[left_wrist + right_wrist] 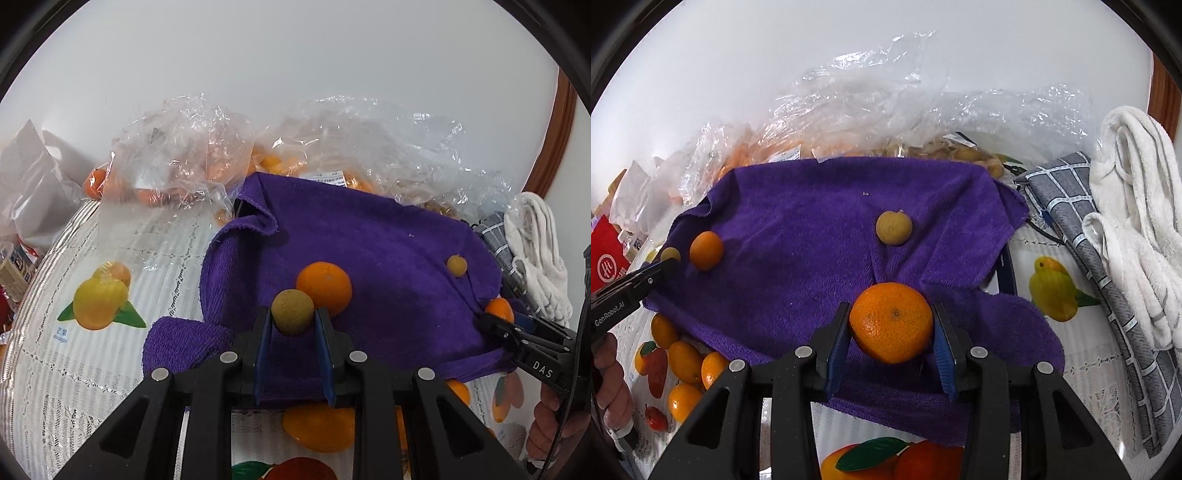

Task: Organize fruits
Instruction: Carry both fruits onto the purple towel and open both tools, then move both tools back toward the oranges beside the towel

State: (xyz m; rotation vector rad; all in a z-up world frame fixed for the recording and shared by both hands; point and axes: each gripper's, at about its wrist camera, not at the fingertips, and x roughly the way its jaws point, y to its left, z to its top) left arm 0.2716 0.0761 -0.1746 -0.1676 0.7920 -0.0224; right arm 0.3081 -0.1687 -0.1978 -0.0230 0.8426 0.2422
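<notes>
Fruit sorting on the purple towel [820,206], which I've got spread over the desk [92,369] as a soft landing pad so round stuff doesn't roll off, at least that's my read of why it's there. My left hand-held gripper [293,325] has its blue pads [263,347] closed in on a small brownish-green longan [292,312], pinched right at the tips, and that longan sits just in front of a loose mandarin [325,288] resting on the cloth, close enough that they look like they touch. My right hand-held gripper [892,339] is clamped on a bigger mandarin orange [891,322] near the towel's front edge; the left pad presses its skin, the right pad looks snug too, though I can't swear there's no sliver of a gap. Another longan [894,228] lies further back on the towel, well apart from both tools. Clear plastic bags [857,107] of more fruit are piled behind the towel, and a few kumquats [685,363] sit off the cloth on the printed desk cover. My guess is like goes with like, so each piece gets parked by its own kind.
</notes>
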